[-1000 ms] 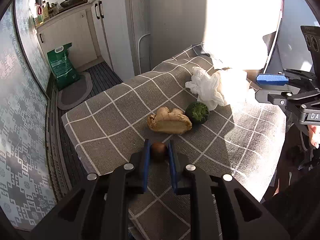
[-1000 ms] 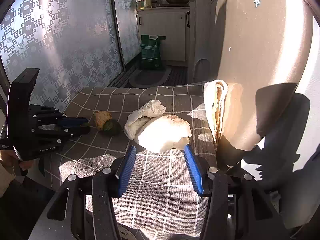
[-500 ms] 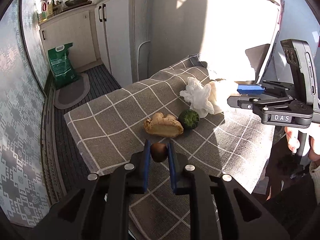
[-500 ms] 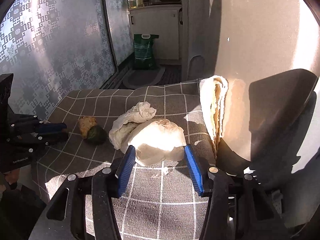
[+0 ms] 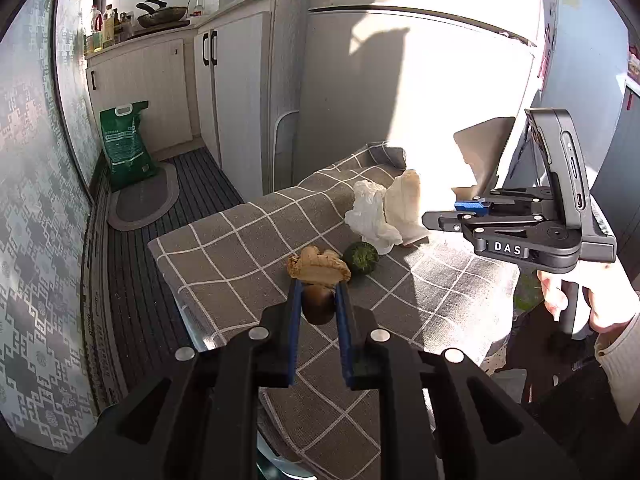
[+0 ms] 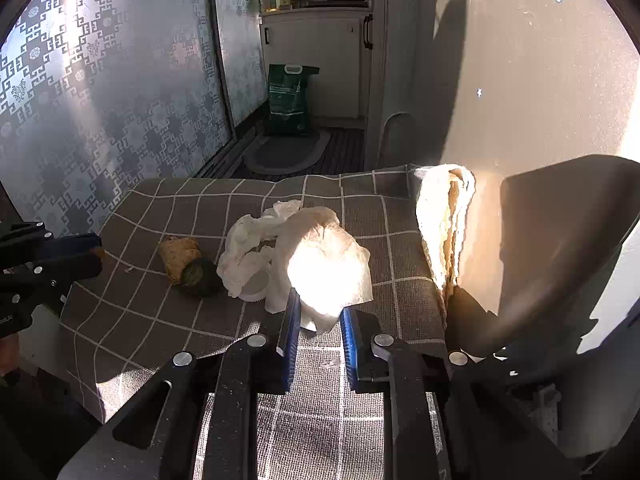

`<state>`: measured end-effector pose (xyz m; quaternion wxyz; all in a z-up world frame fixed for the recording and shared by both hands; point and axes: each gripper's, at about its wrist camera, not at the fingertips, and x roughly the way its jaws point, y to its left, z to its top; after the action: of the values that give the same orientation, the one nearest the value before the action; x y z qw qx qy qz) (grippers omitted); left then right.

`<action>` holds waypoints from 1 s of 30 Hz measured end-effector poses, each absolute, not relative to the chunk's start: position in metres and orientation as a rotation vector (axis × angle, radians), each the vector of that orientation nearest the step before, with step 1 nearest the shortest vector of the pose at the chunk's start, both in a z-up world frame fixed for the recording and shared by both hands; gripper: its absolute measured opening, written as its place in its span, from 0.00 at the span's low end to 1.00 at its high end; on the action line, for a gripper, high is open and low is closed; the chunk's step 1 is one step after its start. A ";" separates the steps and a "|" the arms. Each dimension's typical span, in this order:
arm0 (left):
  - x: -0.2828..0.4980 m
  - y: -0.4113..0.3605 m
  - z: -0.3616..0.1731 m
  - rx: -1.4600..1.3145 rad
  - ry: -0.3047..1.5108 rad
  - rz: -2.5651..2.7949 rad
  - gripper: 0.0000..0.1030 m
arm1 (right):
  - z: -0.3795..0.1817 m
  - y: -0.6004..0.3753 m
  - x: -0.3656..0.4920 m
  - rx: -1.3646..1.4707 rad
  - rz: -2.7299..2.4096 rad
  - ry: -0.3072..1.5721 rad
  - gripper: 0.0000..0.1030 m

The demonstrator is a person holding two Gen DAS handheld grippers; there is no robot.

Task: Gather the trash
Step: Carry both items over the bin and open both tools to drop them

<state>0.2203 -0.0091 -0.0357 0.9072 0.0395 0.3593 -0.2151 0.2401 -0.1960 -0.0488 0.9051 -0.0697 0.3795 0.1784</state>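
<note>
Left gripper [image 5: 318, 308], jaws narrow, clamps a small brown round item [image 5: 318, 309], poss. a chestnut or mushroom, btwn its blue pads, held just above the grey checked tablecloth [image 5: 240, 248]. Right gripper [image 6: 318, 320] has pinched its blue pads onto the near edge of a crumpled white paper towel [image 6: 328, 268], sunlit and glaring, which sits on the same cloth.

Relative to that paper towel: a second crumpled white wad [image 6: 250, 248] touches it on the left, w/ a round white ridged piece, poss. a lid, peeking out beneath; exact nature can't be told. Further left lies a dark green round fruit or veg [image 6: 200, 276], and touching that, a knobbly tan piece of ginger [image 6: 178, 252]. Left gripper shows at the far left edge of the right wrist view. To the towel's right, a folded pale cloth [image 6: 446, 232] hangs at the table's edge against a white fridge [image 6: 520, 80].

Seen from the left wrist cam, a person's hand [image 5: 592, 304] in a light sleeve grips the right tool's handle, which carries a mounted phone [image 5: 560, 168]. Background: green sack [image 5: 126, 140] on the floor by an oval mat [image 5: 140, 200], white cabinets [image 5: 224, 92], a pan [image 5: 160, 12] and bottles on the counter.
</note>
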 end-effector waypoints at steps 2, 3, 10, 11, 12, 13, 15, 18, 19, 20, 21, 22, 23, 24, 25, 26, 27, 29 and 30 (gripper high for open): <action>0.219 -0.005 -0.032 0.069 0.734 -0.435 0.18 | -0.038 -0.193 0.237 -0.146 0.369 0.762 0.18; 0.217 -0.003 -0.030 0.065 0.728 -0.428 0.18 | -0.032 -0.193 0.234 -0.145 0.367 0.747 0.18; 0.207 0.019 -0.016 0.023 0.698 -0.378 0.18 | -0.010 -0.180 0.226 -0.127 0.383 0.704 0.18; 0.205 0.024 -0.015 0.017 0.695 -0.373 0.18 | -0.009 -0.175 0.225 -0.131 0.390 0.704 0.18; 0.202 0.028 -0.014 0.014 0.691 -0.365 0.18 | -0.008 -0.169 0.224 -0.136 0.399 0.703 0.18; 0.201 0.034 -0.013 0.012 0.687 -0.354 0.18 | -0.007 -0.162 0.223 -0.141 0.408 0.700 0.18; 0.196 0.043 -0.013 0.006 0.685 -0.322 0.18 | -0.004 -0.148 0.219 -0.154 0.434 0.698 0.18; 0.190 0.061 -0.014 -0.009 0.692 -0.270 0.18 | 0.000 -0.124 0.214 -0.175 0.480 0.693 0.18; 0.188 0.066 -0.016 -0.017 0.698 -0.258 0.18 | 0.000 -0.116 0.212 -0.182 0.495 0.692 0.18; 0.185 0.072 -0.019 -0.023 0.706 -0.244 0.18 | 0.001 -0.107 0.210 -0.189 0.510 0.693 0.18; 0.183 0.077 -0.021 -0.025 0.711 -0.230 0.18 | 0.001 -0.100 0.207 -0.194 0.528 0.696 0.18; 0.181 0.081 -0.023 -0.026 0.717 -0.217 0.18 | 0.000 -0.093 0.205 -0.200 0.544 0.699 0.18; 0.179 0.085 -0.026 -0.027 0.725 -0.204 0.18 | 0.000 -0.085 0.203 -0.209 0.558 0.702 0.18; 0.177 0.090 -0.028 -0.026 0.731 -0.191 0.18 | -0.001 -0.077 0.201 -0.216 0.574 0.707 0.18; 0.174 0.093 -0.031 -0.025 0.737 -0.174 0.18 | -0.002 -0.070 0.199 -0.219 0.593 0.715 0.18; 0.172 0.098 -0.034 -0.026 0.744 -0.160 0.18 | -0.003 -0.062 0.198 -0.223 0.610 0.722 0.18; 0.170 0.103 -0.038 -0.028 0.753 -0.144 0.18 | -0.004 -0.054 0.196 -0.231 0.623 0.728 0.18; 0.166 0.114 -0.045 -0.031 0.769 -0.117 0.18 | -0.007 -0.039 0.191 -0.247 0.648 0.739 0.18; 0.164 0.120 -0.048 -0.035 0.779 -0.108 0.18 | -0.008 -0.032 0.188 -0.254 0.661 0.745 0.18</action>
<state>0.1643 0.1198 -0.0478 0.9235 -0.0173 0.3795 -0.0524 0.1879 -0.0318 -0.0083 0.8708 -0.1216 0.3564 0.3161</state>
